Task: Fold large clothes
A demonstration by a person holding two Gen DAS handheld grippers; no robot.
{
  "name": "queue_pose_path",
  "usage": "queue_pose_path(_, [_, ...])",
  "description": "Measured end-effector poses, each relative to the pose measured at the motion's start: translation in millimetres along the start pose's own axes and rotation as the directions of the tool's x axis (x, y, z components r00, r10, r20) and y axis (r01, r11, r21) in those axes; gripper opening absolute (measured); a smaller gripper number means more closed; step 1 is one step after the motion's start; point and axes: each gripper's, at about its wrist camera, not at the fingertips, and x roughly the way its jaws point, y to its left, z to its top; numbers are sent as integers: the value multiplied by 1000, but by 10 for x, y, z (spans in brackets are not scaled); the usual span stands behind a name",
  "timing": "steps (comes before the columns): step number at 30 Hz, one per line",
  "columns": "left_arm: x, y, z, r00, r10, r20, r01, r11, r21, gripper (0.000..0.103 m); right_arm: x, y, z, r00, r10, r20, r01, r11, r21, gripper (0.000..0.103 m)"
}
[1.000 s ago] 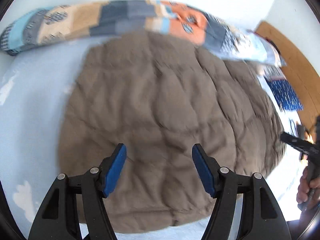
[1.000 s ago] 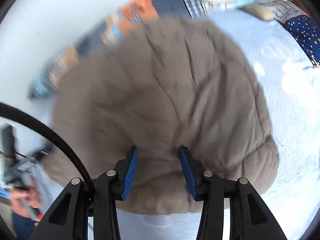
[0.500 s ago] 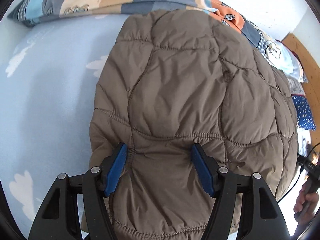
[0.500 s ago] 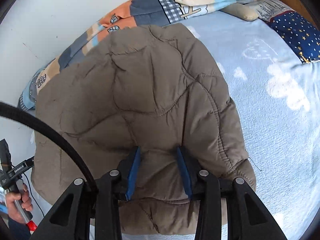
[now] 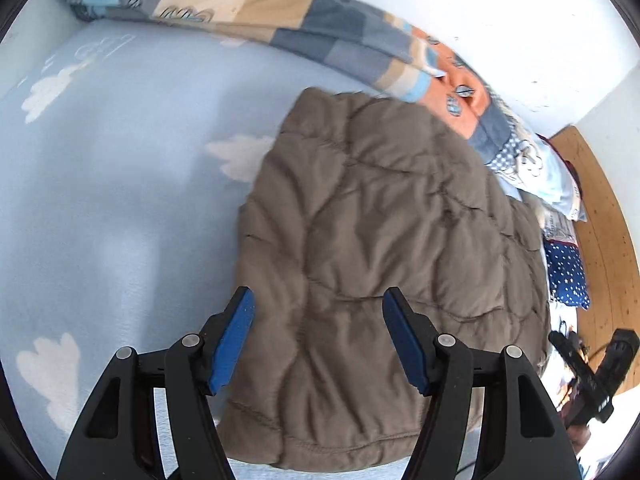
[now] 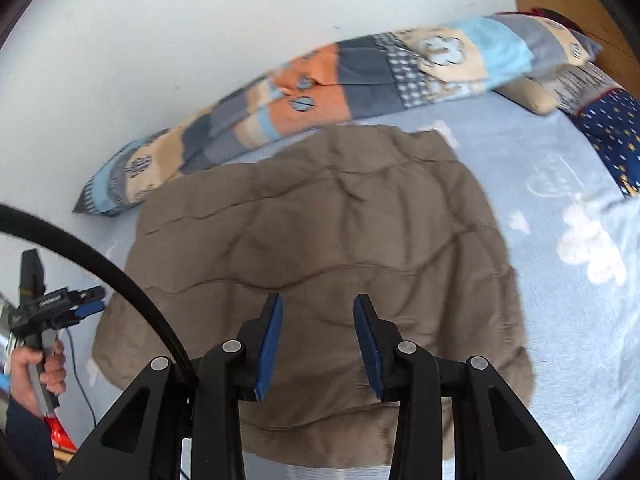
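A brown quilted jacket point(image 5: 384, 248) lies folded into a flat, rounded block on the light blue bed sheet point(image 5: 120, 184); it also shows in the right wrist view point(image 6: 320, 240). My left gripper point(image 5: 318, 340) is open and empty, raised above the jacket's near left edge. My right gripper point(image 6: 318, 340) is open and empty, raised above the jacket's near edge. The left gripper shows at the left of the right wrist view point(image 6: 60, 304), held in a hand. The right gripper shows at the right edge of the left wrist view point(image 5: 584, 368).
A patchwork blanket roll point(image 6: 320, 80) lies along the white wall behind the jacket, also in the left wrist view point(image 5: 320, 32). A dark blue starred pillow point(image 6: 612, 136) and a wooden headboard point(image 5: 600, 220) are at the right. A black cable point(image 6: 100, 264) crosses the right wrist view.
Both grippers have pulled back and up from the jacket, where their jaws were pressed against the fabric half a second ago. The jacket now lies further away, flat on the bed.
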Motion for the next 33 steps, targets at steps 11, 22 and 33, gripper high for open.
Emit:
queue_pose_path(11, [452, 56, -142, 990, 108, -86, -107, 994, 24, 73, 623, 373, -248, 984, -7, -176, -18, 990, -143, 41])
queue_pose_path(22, [80, 12, -51, 992, 120, 33, -121, 992, 27, 72, 478, 478, -222, 990, 2, -144, -23, 989, -146, 43])
queue_pose_path(33, [-176, -365, -257, 928, 265, 262, -318, 929, 191, 73, 277, 766, -228, 989, 127, -73, -140, 965, -223, 44])
